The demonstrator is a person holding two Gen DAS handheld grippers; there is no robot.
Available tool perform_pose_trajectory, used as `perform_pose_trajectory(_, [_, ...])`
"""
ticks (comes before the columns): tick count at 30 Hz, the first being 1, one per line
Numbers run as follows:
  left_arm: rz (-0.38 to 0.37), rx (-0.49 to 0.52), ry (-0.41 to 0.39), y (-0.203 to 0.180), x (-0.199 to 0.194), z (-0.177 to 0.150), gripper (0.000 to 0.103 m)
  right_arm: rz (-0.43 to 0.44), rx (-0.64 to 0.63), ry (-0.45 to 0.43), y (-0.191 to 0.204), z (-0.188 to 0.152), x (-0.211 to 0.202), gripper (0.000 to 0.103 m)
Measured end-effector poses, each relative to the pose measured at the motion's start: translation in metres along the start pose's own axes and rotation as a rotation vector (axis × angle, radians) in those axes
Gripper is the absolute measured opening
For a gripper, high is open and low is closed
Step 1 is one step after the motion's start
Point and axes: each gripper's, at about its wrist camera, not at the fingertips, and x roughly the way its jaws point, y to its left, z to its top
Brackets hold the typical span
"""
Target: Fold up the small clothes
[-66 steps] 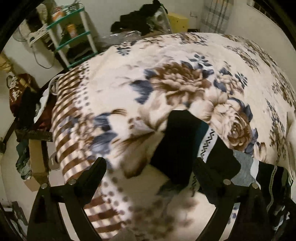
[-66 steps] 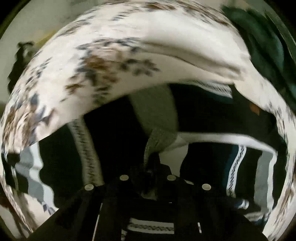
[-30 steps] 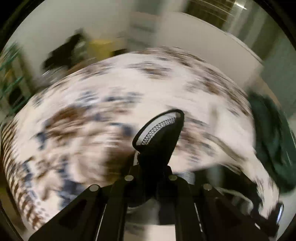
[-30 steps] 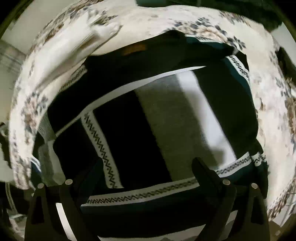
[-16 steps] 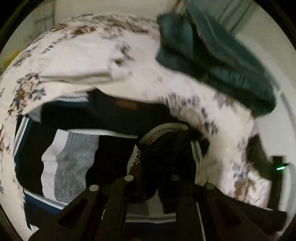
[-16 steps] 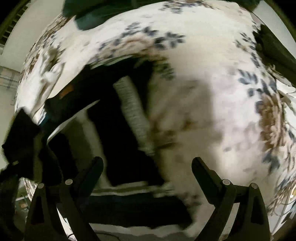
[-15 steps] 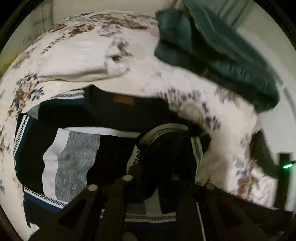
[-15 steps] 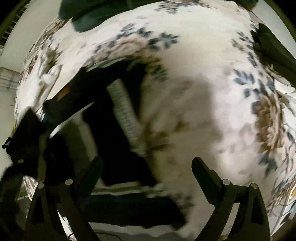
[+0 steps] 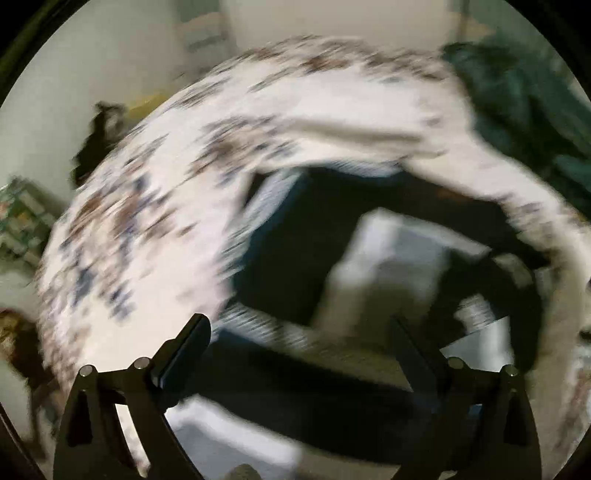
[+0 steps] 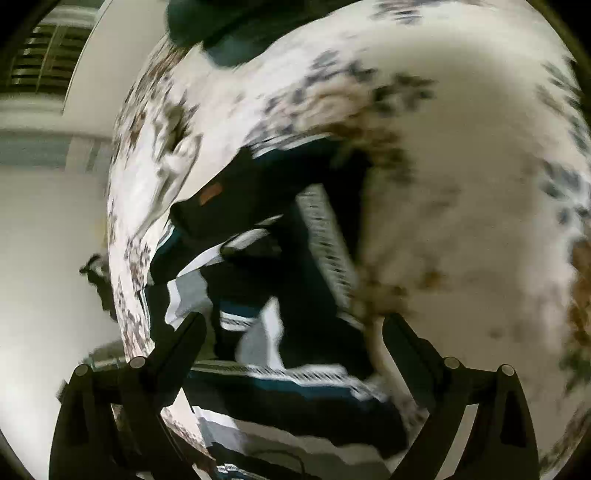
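Note:
A dark sweater with grey, white and patterned bands lies on the floral bedspread. The left wrist view is blurred by motion. My left gripper is open and empty above the sweater's near edge. In the right wrist view the sweater lies partly folded, an orange label near its collar. My right gripper is open and empty above the sweater's lower part.
A dark green garment lies on the bed beyond the sweater; it also shows in the right wrist view. The bedspread spreads to the right. A white wall and window blinds are at left.
My left gripper has let go of the sweater part it held and now stands open. Both views have swung; the right gripper stays open.

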Motion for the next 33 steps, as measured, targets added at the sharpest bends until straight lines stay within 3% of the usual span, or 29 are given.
perform_pose_trajectory(6, [0.109,-0.104,0.068,0.049,0.018,-0.03,0.097,-0.05,-0.092,0.111,0.054,0.027,0.084,0.097])
perform_pose_trajectory(7, [0.116,-0.12,0.075,0.053,0.021,-0.033,0.097,-0.055,-0.113,0.134,0.06,0.028,0.096,0.091])
perform_pose_trajectory(10, [0.124,-0.156,0.085,0.057,0.023,-0.039,0.097,-0.192,-0.235,0.179,0.077,0.019,0.124,0.006])
perform_pose_trajectory(15, [0.094,-0.219,0.083,0.067,0.026,-0.035,0.097,-0.183,-0.283,-0.021,0.074,-0.005,0.056,0.005])
perform_pose_trajectory(18, [0.08,-0.238,0.072,0.074,0.029,-0.029,0.097,-0.251,-0.303,-0.073,0.056,-0.022,0.02,0.005])
perform_pose_trajectory(20, [0.074,-0.247,0.075,0.078,0.034,-0.025,0.097,-0.327,-0.329,-0.02,0.036,-0.031,0.024,0.006])
perform_pose_trajectory(22, [0.062,-0.262,0.083,0.082,0.04,-0.022,0.097,-0.346,-0.305,0.09,0.016,-0.034,0.035,0.007])
perform_pose_trajectory(24, [0.049,-0.286,0.094,0.088,0.046,-0.017,0.097,-0.344,-0.26,0.143,0.007,-0.035,0.035,0.009])
perform_pose_trajectory(25, [0.039,-0.298,0.092,0.091,0.048,-0.014,0.097,-0.342,-0.249,0.14,0.008,-0.034,0.032,0.02])
perform_pose_trajectory(26, [0.034,-0.304,0.089,0.093,0.049,-0.012,0.097,-0.322,-0.225,0.109,0.012,-0.032,0.022,0.038])
perform_pose_trajectory(28, [0.027,-0.32,0.088,0.098,0.055,-0.005,0.097,-0.264,-0.19,0.059,0.018,-0.028,0.009,0.056])
perform_pose_trajectory(30, [-0.005,-0.346,0.097,0.103,0.063,0.004,0.097,-0.182,-0.173,0.033,0.041,-0.017,0.007,0.057])
perform_pose_trajectory(33, [-0.123,-0.447,0.125,0.114,0.078,0.015,0.097,-0.098,-0.237,0.082,0.092,0.001,0.038,0.057])
